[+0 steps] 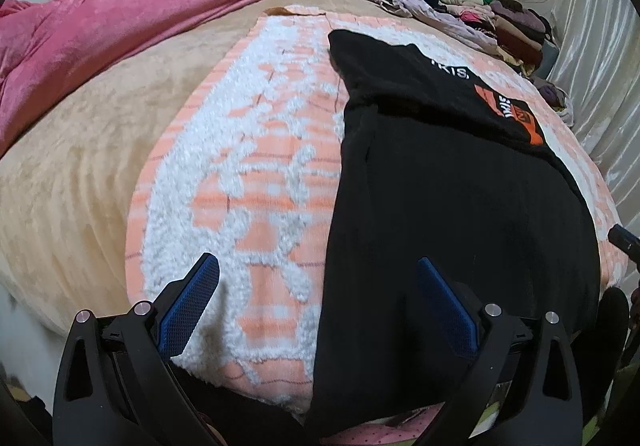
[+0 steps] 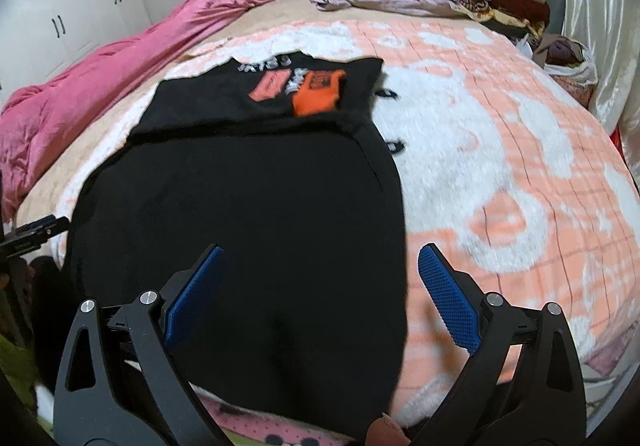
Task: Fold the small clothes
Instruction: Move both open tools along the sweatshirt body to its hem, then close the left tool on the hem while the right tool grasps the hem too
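Left wrist view: left tool [image 1: 318, 266] and right tool [image 2: 320, 254] both released, empty, above black shirt [image 2: 240, 205] lying flat on blanket [image 2: 500, 165] on bed; soft, light, limp, best pinched at near hem corners.

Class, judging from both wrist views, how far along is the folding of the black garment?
Done: the black garment lies spread on the peach-and-white blanket, top part apparently folded over. In hand: nothing; left gripper and right gripper hover open. Left: remaining folds.
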Tool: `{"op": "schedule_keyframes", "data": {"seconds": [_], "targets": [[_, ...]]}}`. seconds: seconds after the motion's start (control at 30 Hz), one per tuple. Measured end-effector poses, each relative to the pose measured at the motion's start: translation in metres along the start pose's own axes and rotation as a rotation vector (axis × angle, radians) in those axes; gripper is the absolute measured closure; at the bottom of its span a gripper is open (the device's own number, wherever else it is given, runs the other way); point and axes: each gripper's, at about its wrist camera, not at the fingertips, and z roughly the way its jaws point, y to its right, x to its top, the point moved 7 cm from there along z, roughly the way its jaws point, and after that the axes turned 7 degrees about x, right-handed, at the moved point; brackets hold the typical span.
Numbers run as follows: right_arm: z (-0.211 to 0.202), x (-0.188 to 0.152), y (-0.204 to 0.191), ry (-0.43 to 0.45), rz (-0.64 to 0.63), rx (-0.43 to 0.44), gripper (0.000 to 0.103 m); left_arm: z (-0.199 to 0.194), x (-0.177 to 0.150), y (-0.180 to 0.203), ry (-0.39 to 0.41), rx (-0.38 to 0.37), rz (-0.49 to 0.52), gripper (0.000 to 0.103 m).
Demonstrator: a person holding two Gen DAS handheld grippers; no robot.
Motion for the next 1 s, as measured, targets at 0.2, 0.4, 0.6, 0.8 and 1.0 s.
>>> {"op": "schedule_keyframes", "data": {"seconds": [0.2,0.4,0.6,0.8,1.0], "targets": [[-0.002,-0.02,0.017,-0.028,0.03,-0.021,0.012,0.0,-0.009,-0.001,-0.013,0.001,-0.001,0.005],[-0.003,-0.035,0.025,-0.051,0.047,-0.024,0.012,0.003,-0.018,0.002,-0.029,-0.002,0.011,0.005],[0.0,-0.048,0.028,-0.071,0.065,0.001,0.012,0.006,-0.029,0.011,-0.044,-0.014,0.04,0.006],[0.006,-0.054,0.033,-0.083,0.107,0.029,0.019,0.007,-0.03,0.012,-0.039,-0.024,0.03,0.027],[0.008,-0.057,0.028,-0.087,0.097,0.069,0.074,0.006,-0.031,0.014,-0.036,-0.031,0.037,0.05]]}}
